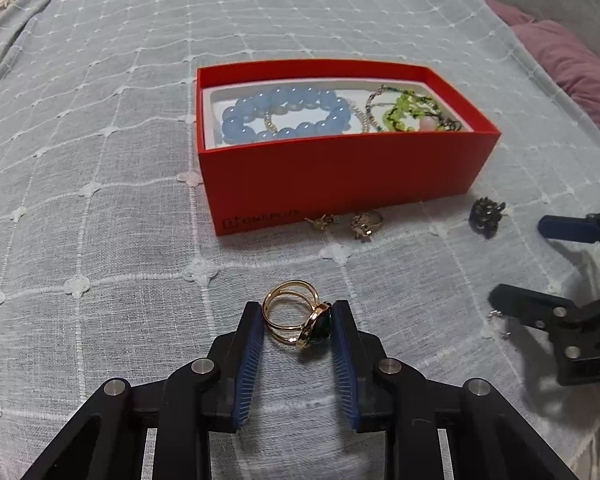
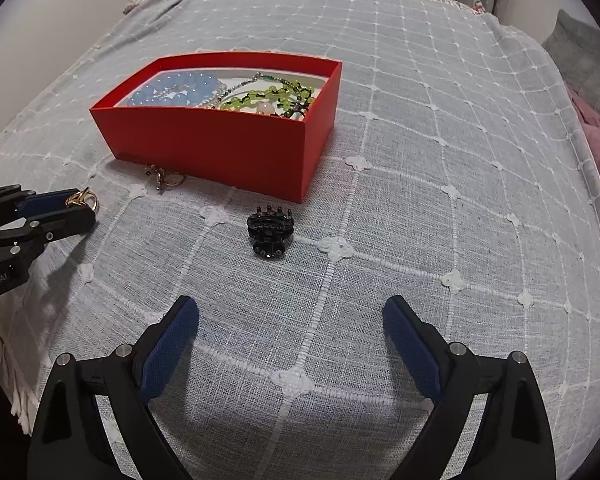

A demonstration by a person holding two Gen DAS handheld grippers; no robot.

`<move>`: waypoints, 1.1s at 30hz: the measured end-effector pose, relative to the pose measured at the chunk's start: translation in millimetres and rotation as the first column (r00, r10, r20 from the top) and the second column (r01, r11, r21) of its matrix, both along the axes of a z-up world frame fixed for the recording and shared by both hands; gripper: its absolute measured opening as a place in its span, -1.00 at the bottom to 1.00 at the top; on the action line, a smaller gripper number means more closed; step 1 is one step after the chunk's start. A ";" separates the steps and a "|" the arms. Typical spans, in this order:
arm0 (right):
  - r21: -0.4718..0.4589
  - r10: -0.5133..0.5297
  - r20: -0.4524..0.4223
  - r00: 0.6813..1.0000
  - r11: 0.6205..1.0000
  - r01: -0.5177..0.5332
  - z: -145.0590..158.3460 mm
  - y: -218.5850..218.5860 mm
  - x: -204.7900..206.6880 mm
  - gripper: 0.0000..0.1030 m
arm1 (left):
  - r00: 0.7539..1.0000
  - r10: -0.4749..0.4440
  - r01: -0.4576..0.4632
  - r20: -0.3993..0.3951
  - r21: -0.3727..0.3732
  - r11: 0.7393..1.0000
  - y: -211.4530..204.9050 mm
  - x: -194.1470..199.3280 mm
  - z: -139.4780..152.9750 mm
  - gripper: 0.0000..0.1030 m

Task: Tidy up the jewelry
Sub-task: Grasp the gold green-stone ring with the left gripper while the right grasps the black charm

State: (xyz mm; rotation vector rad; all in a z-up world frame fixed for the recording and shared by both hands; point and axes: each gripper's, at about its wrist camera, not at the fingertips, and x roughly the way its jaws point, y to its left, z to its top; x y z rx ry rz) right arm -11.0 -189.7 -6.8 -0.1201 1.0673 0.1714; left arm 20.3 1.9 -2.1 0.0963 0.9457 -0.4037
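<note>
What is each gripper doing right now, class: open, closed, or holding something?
Left gripper: closed on the gold ring, which sits between its fingers.
Right gripper: open, holding nothing.

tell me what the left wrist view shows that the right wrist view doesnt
Only the left wrist view: the gold ring's dark green stone between the left gripper's fingers, and the logo on the red box.

Only the right wrist view: the right gripper wide open, nothing between its fingers, and the hair clip's teeth seen clearly.

Both: the box holding blue beads and green beads, small gold pieces beside it, the grey bedspread.
</note>
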 end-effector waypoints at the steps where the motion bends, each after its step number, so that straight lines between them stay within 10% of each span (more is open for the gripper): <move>1: 0.000 0.002 0.001 1.000 1.000 -0.002 0.6 1.1 0.6 0.78 | 1.000 -0.001 0.001 0.002 0.001 1.000 -0.4 -0.9 1.3 -0.45; 25: -0.032 0.053 0.061 0.997 0.998 -0.051 8.9 25.5 26.1 -0.51 | 1.000 -0.007 0.007 0.013 0.018 1.000 -5.2 -5.0 4.8 -0.45; 33: -0.014 0.044 0.053 0.998 0.999 -0.044 9.9 20.1 24.7 -0.51 | 1.000 -0.001 0.001 0.018 0.016 1.000 -5.0 -6.0 6.3 -0.45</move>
